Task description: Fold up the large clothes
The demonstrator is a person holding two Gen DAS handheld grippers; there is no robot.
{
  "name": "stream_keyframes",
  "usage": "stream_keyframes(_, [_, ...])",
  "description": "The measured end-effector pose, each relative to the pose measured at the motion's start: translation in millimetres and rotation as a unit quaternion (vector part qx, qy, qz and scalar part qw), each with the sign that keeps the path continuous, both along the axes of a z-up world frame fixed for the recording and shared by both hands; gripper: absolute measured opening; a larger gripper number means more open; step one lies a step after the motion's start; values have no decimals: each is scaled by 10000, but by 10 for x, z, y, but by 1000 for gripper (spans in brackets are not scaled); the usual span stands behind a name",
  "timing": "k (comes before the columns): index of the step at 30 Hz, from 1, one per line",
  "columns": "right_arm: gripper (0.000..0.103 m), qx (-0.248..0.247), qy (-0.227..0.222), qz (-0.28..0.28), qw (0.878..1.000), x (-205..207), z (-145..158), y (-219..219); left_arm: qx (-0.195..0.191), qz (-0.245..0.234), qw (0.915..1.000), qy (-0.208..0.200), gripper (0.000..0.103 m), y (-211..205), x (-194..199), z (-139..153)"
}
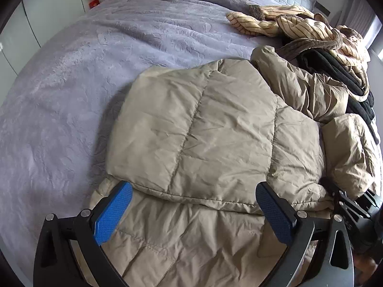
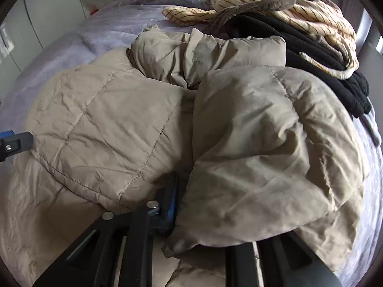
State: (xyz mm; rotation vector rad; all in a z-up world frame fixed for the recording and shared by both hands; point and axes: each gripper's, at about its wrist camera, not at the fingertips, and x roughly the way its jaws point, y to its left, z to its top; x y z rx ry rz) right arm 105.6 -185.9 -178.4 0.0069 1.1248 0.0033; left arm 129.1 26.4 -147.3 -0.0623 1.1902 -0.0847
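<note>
Left wrist view: our left gripper (image 1: pixel 194 211) hangs wide open over the tan puffer jacket (image 1: pixel 203 129), nothing between its blue pads (image 1: pixel 112 212). The jacket lies on the purple bed cover (image 1: pixel 71 83), with a striped blanket (image 1: pixel 311 31) behind it.

Right wrist view: our right gripper (image 2: pixel 203 220) is partly apart; a puffy jacket sleeve (image 2: pixel 263 143) covers its right finger, so we cannot tell whether it grips. Black clothes (image 2: pixel 323 59) lie behind.
</note>
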Motion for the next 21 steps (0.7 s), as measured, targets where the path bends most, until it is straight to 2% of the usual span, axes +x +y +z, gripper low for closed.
stream_keyframes(1, [64,217,41,-53,9997,-26,34,-66,1,-34,10000,-5,103,-29,8,-16])
stream_keyframes(2, [78,348,31,-128,9993,-60,70,-116,11,-70,10000,0,103,-57,9,-27])
stream_keyframes(5, [78,744,-56,-446,9962,-241,211,-270,-12,-203,9998,20,103,-148,-17,-42])
stream_keyframes(8, [78,1442,-191,-1080,9834,-442,319,-632,79,-351,9993,-57,103,-242,-33,-6])
stream_keyframes(11, [78,2044,-370,-1925,9591,-610,375,-1015,280,-414,9987,-106,103,-288,-1,-6])
stream_keyframes(14, [78,2708,-492,-2782,9202,-676,293,-1435,518,-433,9977,-90,103,-324,25,-13])
stream_keyframes(16, [78,2904,-501,-3127,9030,-672,238,-1593,652,-447,9968,-76,103,-332,29,-18])
stream_keyframes(18, [69,2907,-554,-3208,8997,-645,243,-1632,736,-456,9962,-46,103,-326,37,-31])
stream_keyframes(20, [34,2837,-600,-3141,9040,-547,275,-1576,714,-443,9965,-10,103,-298,41,-42])
stream_keyframes(21, [27,2820,-624,-3097,9059,-490,284,-1523,700,-433,9966,-7,103,-280,40,-43])
